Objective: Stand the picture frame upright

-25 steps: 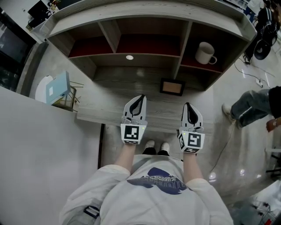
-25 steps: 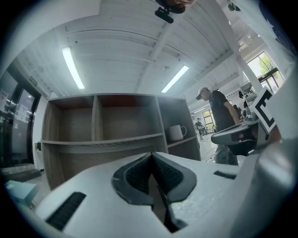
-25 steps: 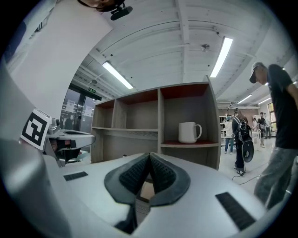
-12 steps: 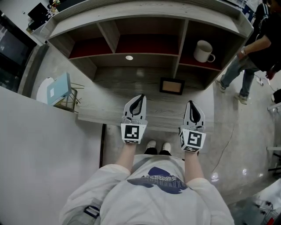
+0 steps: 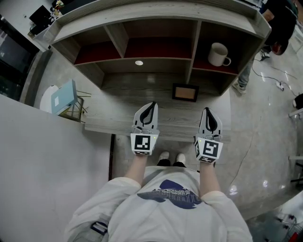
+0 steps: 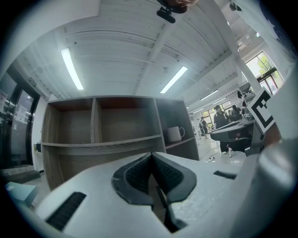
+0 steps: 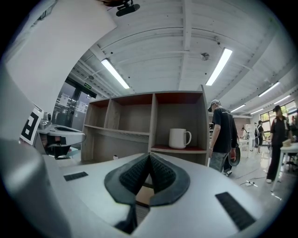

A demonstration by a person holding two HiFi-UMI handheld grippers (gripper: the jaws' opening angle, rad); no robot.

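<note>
Only the bystander (image 5: 277, 21) has walked off; your left gripper (image 5: 151, 105) and right gripper (image 5: 207, 111) hover clenched and empty, poised before the flat-lying picture frame (image 5: 185, 92).

bright, even indoor light from long ceiling tubes (image 6: 72, 69), plain in both gripper views. small glare spots shine on the polished floor (image 5: 258, 156) in the head view. recesses of the shelf unit (image 5: 156, 12) lie in soft shadow. gripper views bulge fisheye-like, with dark rounded corners
</note>
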